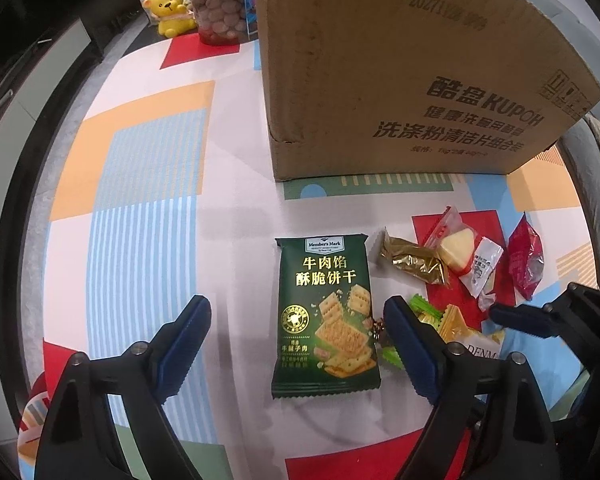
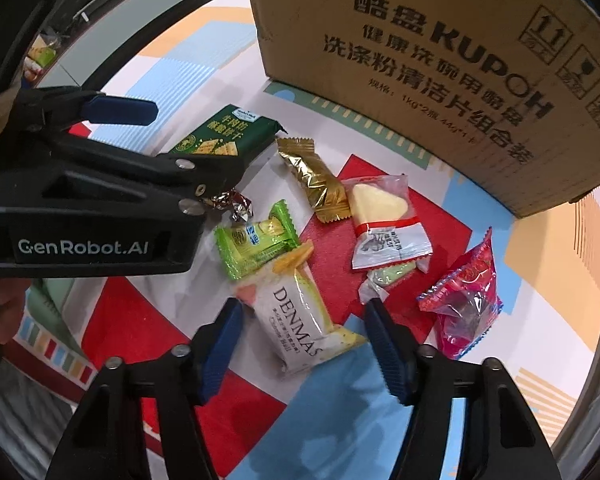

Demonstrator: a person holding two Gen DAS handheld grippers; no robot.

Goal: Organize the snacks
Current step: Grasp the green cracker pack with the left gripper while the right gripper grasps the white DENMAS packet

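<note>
Right wrist: right tool [image 2: 304, 336] gaping, straddling DENMAS pack [image 2: 300, 320] on bench [image 2: 148, 320]. Left tool [image 1: 296, 344] gaping around green cracker pack [image 1: 326, 316]. Risking tool collision, slippery wrappers sliding, snagging lime-green wafer pack [image 2: 256, 240] overlapping DENMAS.

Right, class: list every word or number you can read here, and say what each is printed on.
"酷盘KUPOH", "洗涤粉清洁片组合装": cardboard box.
"2027…" date stamp: same box, remaining digits blurred.
"Member's Mark", "牛肉馅酥脆饼干": green cracker packet.
"DENMAS": white snack packet.
"GenRobot.AI": left gripper.
Other wrappers: print too small to read.
</note>
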